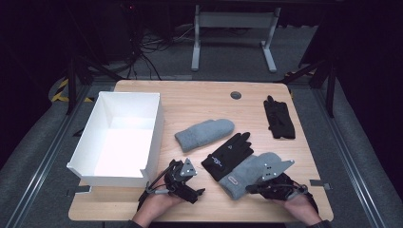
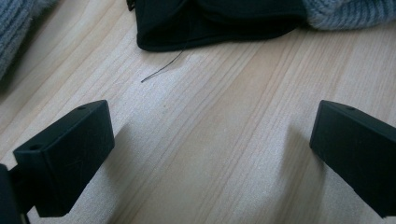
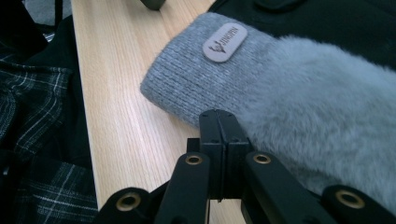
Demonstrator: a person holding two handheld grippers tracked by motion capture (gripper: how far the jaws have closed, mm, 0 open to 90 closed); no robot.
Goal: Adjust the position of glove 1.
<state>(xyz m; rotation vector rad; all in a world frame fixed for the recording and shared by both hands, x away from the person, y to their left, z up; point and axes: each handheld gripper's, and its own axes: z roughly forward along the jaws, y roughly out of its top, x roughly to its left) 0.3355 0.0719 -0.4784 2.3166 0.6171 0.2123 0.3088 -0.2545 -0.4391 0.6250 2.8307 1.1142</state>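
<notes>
The right gripper [image 1: 252,188] has its jaws pressed flat together, with nothing between them in the right gripper view. Their tip lies against the edge of a grey mitten [image 3: 299,102], where the ribbed cuff meets the fluffy body; whether the jaws actually press on the fabric is hard to tell from that angle. An oval label [image 3: 224,42] sits on the cuff. In the high view this grey mitten [image 1: 247,171] lies at the near right of the table [image 1: 199,102], partly overlapping a black glove [image 1: 228,153] with a light logo on its back.

The left gripper [image 1: 198,192] rests at the near edge, just right of the white box [image 1: 154,128], with its jaws spread wide over bare wood and holding nothing. In the left gripper view the cuff of the black glove [image 2: 210,23] lies just ahead of the jaws, with a loose thread [image 2: 161,70] trailing from it.

Farther out, a second grey mitten [image 1: 204,133] lies mid-table, apart from the overlapping pair, and a second black glove [image 1: 279,118] lies near the far right edge.
</notes>
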